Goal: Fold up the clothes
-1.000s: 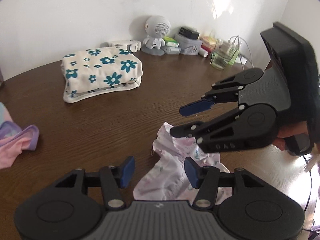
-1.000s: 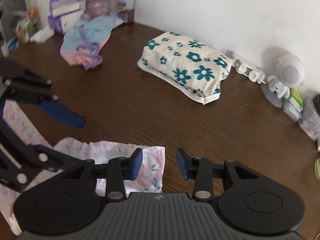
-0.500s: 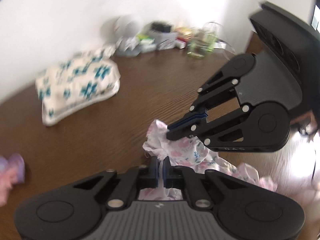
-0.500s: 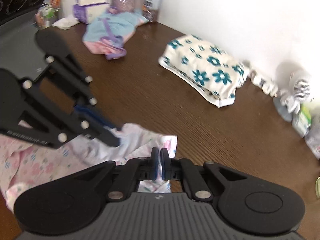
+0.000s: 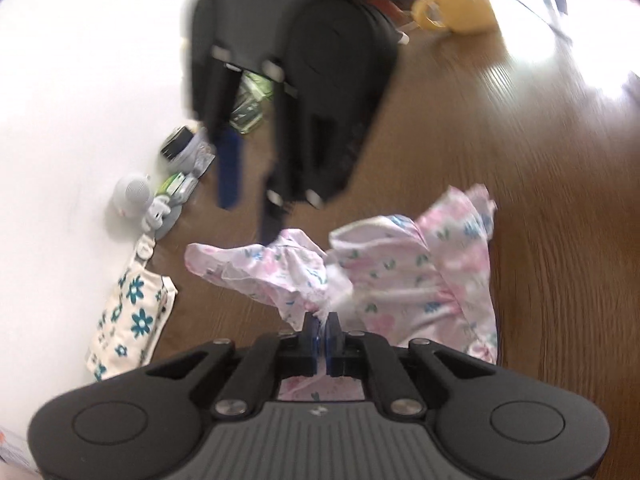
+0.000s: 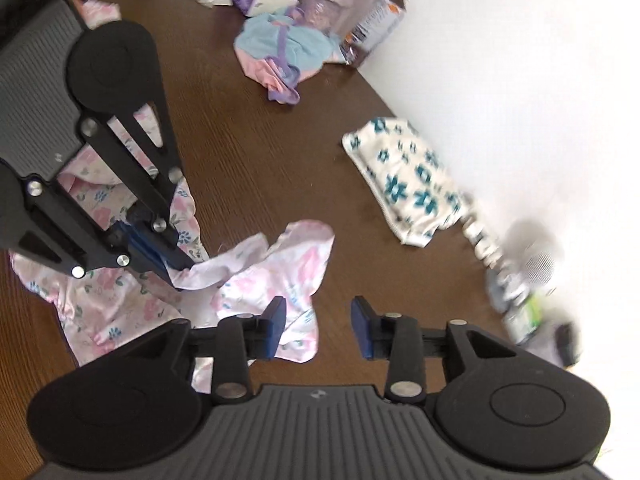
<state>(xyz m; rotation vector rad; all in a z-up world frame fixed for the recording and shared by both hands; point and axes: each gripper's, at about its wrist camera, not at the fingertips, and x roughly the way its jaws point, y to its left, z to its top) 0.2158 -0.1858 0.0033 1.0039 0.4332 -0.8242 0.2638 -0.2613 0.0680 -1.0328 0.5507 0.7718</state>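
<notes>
Left wrist view: the left gripper had its blue pads pressed together on a bunched fold of the pink floral garment, and the cloth fanned out beyond the jaws, one part draped toward the wall, the wider part spread flat on the brown desk. Over it hung the right gripper, badly blurred, its two blue fingers well apart with nothing between them. In the right wrist view that gap was plain: the pads stood wide, the near edge of the garment lying just under the left-hand pad, bare wood under the other. Further out, a folded cream cloth with teal flowers lay at the desk's edge by the white wall. Past it along that edge sat a small white round-headed figure, then a smeared cluster of little boxes and a glass. Near the far corner sat a crumpled blue and pink garment, with a purple-and-white pack and a clear jar behind it. A yellow mug stood at the far end in the left view.
</notes>
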